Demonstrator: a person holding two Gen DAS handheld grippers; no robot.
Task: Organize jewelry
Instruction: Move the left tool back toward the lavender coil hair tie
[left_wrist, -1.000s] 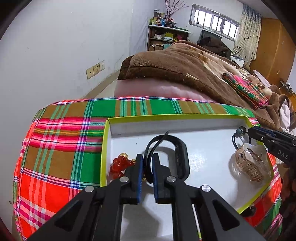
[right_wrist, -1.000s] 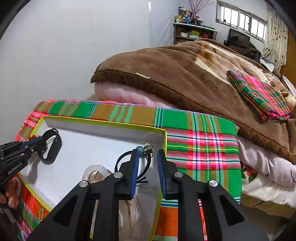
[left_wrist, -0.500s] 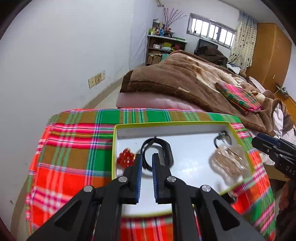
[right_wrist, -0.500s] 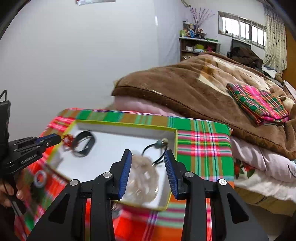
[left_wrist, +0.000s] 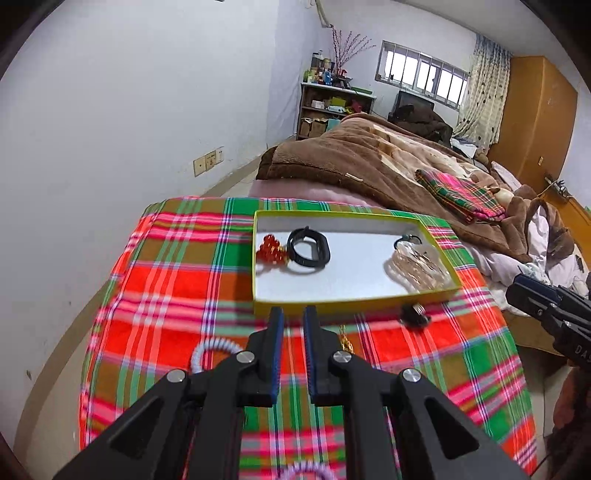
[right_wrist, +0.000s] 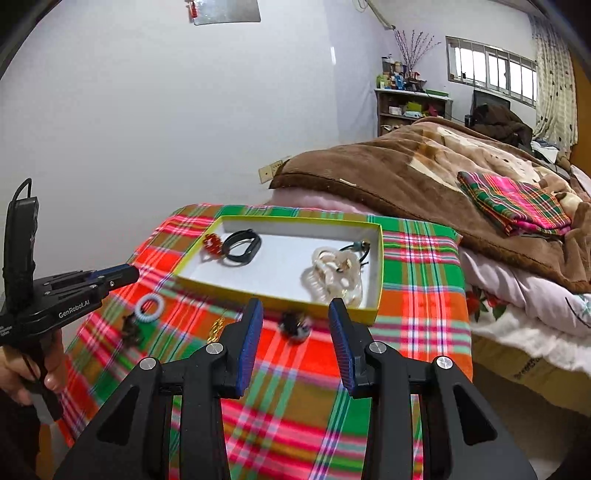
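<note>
Left wrist view: the left gripper is seen with its jaws drawn close, a narrow gap between them and nothing pinched. At twelve o'clock of it a yellow-rimmed box is set on a plaid cloth, holding a red bead cluster, a black band and a clear hair claw. A white coil tie is half hidden at nine o'clock. Right wrist view: the right gripper is shown spread and empty. Only here the whole white coil tie, a gold chain and a person's hand are seen.
</note>
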